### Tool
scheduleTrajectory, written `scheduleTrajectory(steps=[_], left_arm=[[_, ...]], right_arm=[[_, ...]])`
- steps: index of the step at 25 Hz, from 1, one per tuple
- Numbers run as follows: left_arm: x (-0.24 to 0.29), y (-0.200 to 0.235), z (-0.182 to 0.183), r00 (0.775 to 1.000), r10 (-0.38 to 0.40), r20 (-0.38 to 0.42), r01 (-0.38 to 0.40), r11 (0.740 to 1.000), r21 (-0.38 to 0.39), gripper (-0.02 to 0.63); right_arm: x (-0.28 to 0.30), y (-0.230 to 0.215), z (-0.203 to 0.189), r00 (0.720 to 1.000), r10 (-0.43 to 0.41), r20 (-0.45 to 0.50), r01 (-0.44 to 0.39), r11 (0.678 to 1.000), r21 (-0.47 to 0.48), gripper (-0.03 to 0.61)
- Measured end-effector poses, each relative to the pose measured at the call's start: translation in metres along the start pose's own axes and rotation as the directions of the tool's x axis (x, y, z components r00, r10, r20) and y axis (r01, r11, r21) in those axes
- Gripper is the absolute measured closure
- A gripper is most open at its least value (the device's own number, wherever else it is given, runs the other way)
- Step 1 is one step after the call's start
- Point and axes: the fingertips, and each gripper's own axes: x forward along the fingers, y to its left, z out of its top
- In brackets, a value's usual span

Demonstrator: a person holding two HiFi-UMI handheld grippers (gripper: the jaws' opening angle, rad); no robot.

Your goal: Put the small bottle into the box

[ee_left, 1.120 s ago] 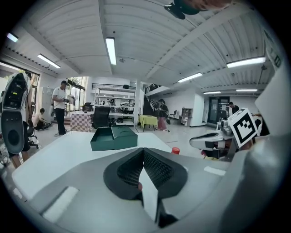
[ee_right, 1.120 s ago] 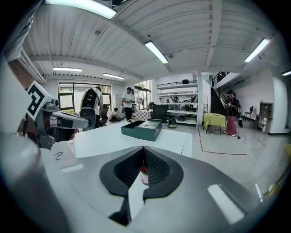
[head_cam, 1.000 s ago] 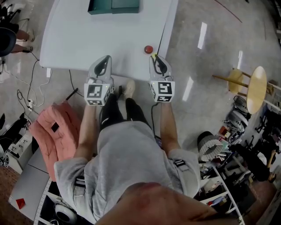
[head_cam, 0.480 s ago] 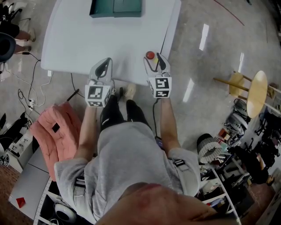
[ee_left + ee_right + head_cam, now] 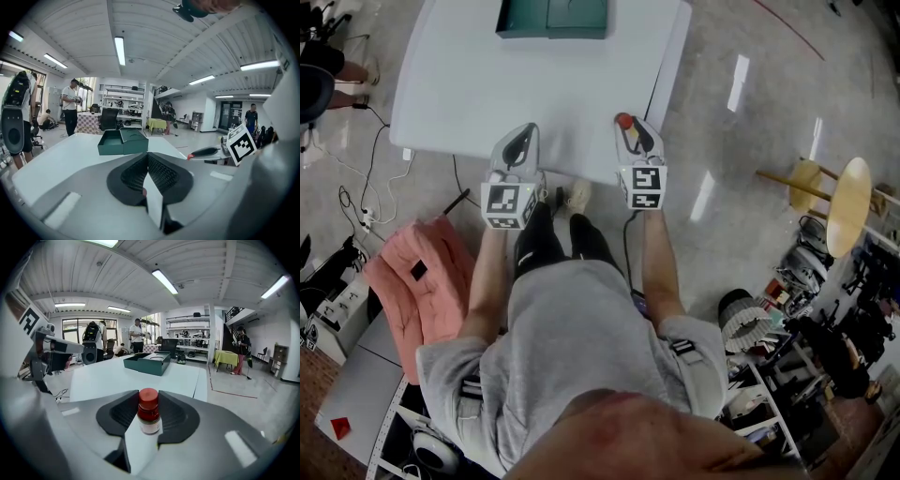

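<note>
The left gripper (image 5: 523,133) is over the near edge of the big white table (image 5: 469,75). Its jaws are closed, with nothing in them. The open dark green box (image 5: 551,17) sits at the far edge of the table. The right gripper (image 5: 630,129) is at the table's near right corner. Its jaws have just been closing and now squeeze the small bottle with a red cap (image 5: 149,416).

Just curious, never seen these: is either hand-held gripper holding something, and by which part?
The right hand-held gripper, its jaws just closing, grips the small bottle by its red cap and neck. The left hand-held gripper is shut, empty.
</note>
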Motion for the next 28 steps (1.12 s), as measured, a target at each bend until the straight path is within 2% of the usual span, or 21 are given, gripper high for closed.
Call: scheduleTrajectory(steps=[6, 13, 19, 28], left_arm=[[-0.005, 0.007, 0.009, 0.999, 0.034, 0.026, -0.034, 0.999, 0.001, 0.603], [-0.026, 0.011, 0.026, 0.996, 0.054, 0.065, -0.055, 0.998, 0.014, 0.603], [-0.058, 0.011, 0.052, 0.989, 0.087, 0.121, -0.090, 0.996, 0.015, 0.603], [-0.098, 0.013, 0.067, 0.974, 0.144, 0.177, -0.148, 0.989, 0.008, 0.603]], right_arm=[[-0.005, 0.003, 0.008, 1.000, 0.011, 0.015, -0.011, 1.000, -0.016, 0.447], [-0.028, 0.017, 0.048, 0.995, 0.019, 0.100, -0.018, 1.000, -0.014, 0.448], [-0.060, 0.033, 0.084, 0.988, 0.035, 0.148, -0.028, 0.998, -0.051, 0.448], [-0.095, 0.057, 0.120, 0.968, 0.096, 0.232, -0.078, 0.993, -0.084, 0.448]])
